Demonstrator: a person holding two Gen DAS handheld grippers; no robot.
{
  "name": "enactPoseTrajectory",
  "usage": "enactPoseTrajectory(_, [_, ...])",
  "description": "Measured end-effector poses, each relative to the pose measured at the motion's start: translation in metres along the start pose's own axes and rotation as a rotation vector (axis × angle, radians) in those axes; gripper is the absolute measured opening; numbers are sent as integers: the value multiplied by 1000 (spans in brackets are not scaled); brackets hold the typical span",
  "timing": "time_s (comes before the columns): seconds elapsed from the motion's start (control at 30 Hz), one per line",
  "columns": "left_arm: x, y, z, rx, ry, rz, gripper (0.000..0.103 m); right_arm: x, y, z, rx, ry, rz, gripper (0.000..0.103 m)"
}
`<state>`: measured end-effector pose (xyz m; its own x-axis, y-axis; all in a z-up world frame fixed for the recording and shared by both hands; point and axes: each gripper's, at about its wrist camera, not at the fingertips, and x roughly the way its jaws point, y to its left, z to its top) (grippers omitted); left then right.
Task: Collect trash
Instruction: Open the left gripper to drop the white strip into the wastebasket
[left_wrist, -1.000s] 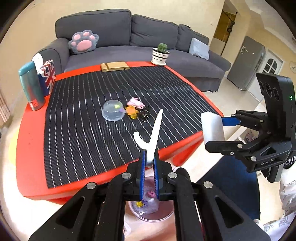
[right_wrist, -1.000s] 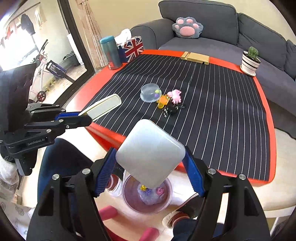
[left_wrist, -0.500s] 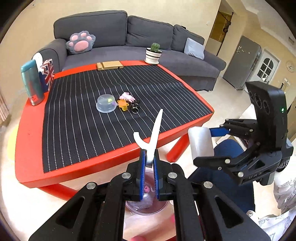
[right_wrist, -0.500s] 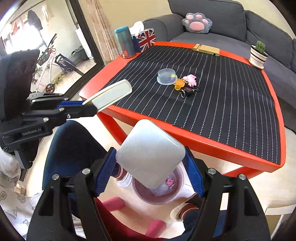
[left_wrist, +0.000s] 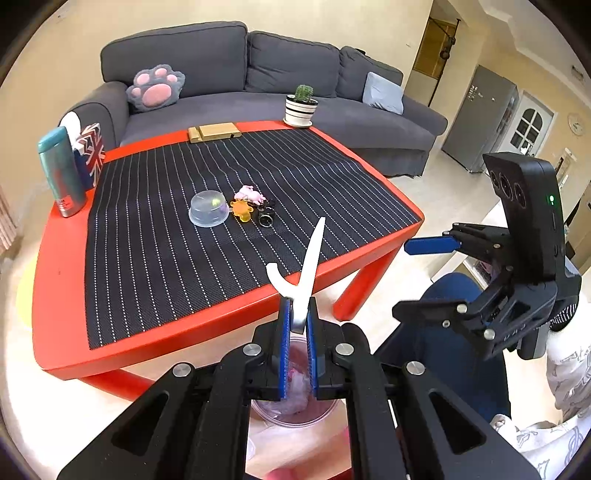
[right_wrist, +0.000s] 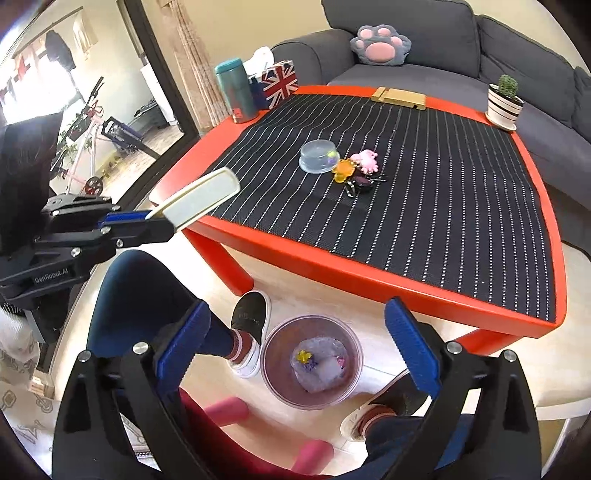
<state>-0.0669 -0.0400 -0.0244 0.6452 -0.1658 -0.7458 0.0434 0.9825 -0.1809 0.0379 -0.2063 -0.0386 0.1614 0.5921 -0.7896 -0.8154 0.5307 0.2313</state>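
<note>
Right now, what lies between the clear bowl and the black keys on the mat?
An orange toy and, behind it, a pink toy, between bowl and keys; clearest from the right wrist.

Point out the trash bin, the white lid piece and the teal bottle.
trash bin (right_wrist: 275, 356): right wrist view, left rim.
white lid piece (right_wrist: 201, 199): right wrist view, flat face.
teal bottle (left_wrist: 61, 173): left wrist view, mid-body.

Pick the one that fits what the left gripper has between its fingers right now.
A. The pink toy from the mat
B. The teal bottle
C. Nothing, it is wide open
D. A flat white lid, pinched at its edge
D: the left gripper is shut on the thin white lid, which sticks out past the fingers over the bin; the teal bottle and pink toy are on the table.
</note>
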Motion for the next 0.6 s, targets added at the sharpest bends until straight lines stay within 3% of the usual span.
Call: enactPoseTrajectory(0.6, [6,-16,-9,45,39,-34,8,-22,-12,-3,29,-40,-39,94])
